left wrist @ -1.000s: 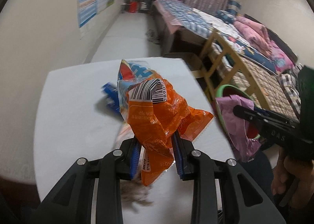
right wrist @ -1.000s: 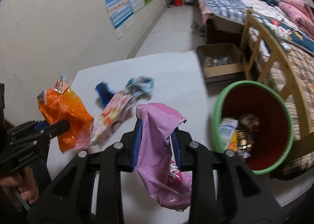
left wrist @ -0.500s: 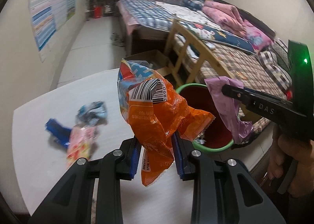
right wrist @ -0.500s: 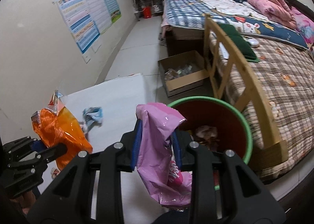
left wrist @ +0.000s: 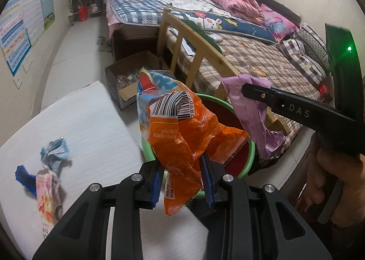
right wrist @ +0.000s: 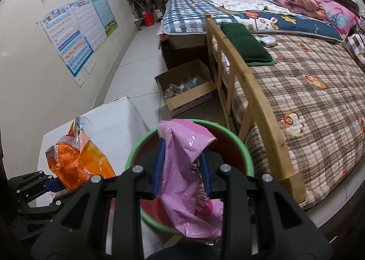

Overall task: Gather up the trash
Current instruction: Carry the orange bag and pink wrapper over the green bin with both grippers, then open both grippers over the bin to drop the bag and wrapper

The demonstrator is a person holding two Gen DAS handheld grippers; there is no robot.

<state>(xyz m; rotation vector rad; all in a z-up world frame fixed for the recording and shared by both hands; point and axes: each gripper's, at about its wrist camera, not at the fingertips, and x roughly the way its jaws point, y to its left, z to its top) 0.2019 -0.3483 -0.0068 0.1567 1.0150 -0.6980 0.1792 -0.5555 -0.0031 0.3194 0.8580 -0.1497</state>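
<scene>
The left hand-held gripper pinches a crumpled orange wrapper, its long axis running upright, barcode end up, tail hanging below the pads. The right hand-held gripper pinches a pink wrapper, likewise upright, its loose end drooping. Both hang over the green-rimmed bin beside the white surface, where three more wrappers lie near the bed.

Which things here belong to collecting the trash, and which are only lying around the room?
Job: orange snack bag, pink wrapper, green bin, crumpled wrappers on the table.
Lying about: cardboard box, wall poster, green cushion, beds.
</scene>
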